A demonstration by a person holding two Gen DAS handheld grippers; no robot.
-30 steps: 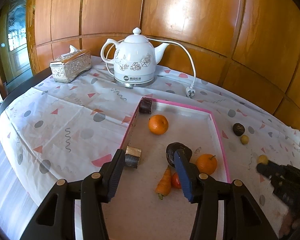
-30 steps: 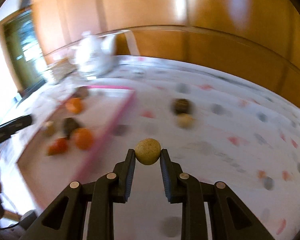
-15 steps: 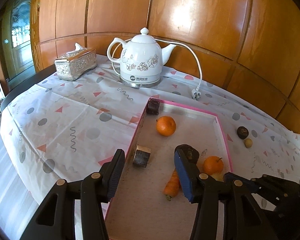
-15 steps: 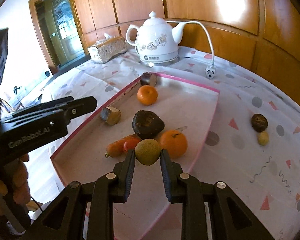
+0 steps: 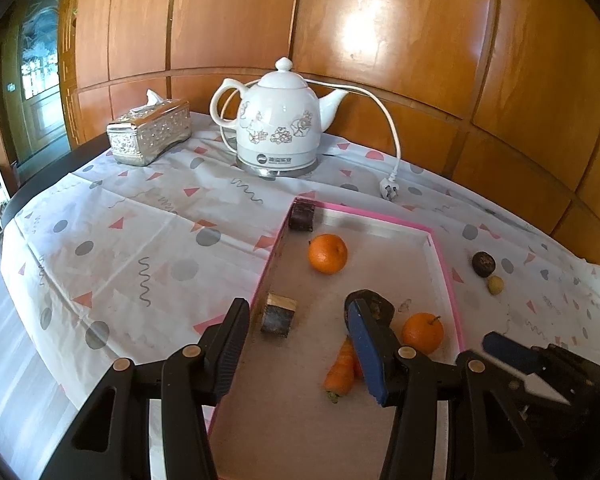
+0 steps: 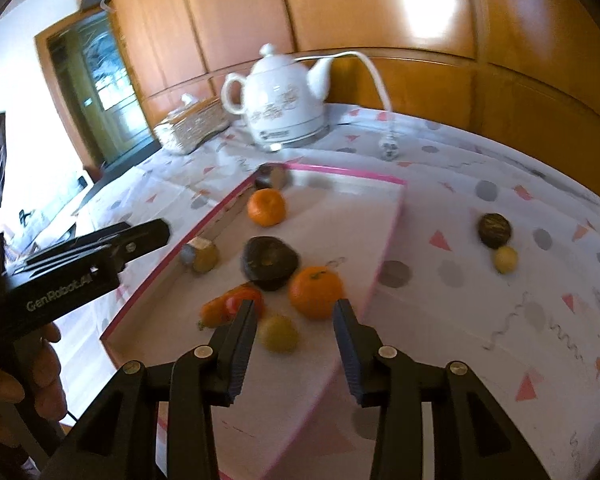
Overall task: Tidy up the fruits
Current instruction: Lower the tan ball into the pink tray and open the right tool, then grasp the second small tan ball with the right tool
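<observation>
A pink-rimmed tray (image 5: 444, 256) (image 6: 384, 240) holds two oranges (image 5: 327, 253) (image 6: 315, 292), a dark fruit (image 6: 270, 262), a carrot (image 5: 340, 372) and two brown chunks (image 5: 278, 314). My right gripper (image 6: 296, 322) is open above the tray; a small yellow-green fruit (image 6: 278, 333) lies on the tray between its fingers. My left gripper (image 5: 298, 328) is open and empty over the tray's near left part. A dark round fruit (image 6: 495, 231) and a small yellow one (image 6: 505, 259) lie on the cloth right of the tray.
A white electric kettle (image 5: 278, 132) with its cord and plug (image 5: 389, 191) stands at the back. A silver tissue box (image 5: 150, 132) sits at the back left. The patterned tablecloth (image 5: 140, 240) covers the round table, and wooden panelling rises behind it.
My right gripper carried the yellow-green fruit left from the cloth to over the tray, then opened; the fruit now lies on the tray. My left gripper shifted only slightly.
</observation>
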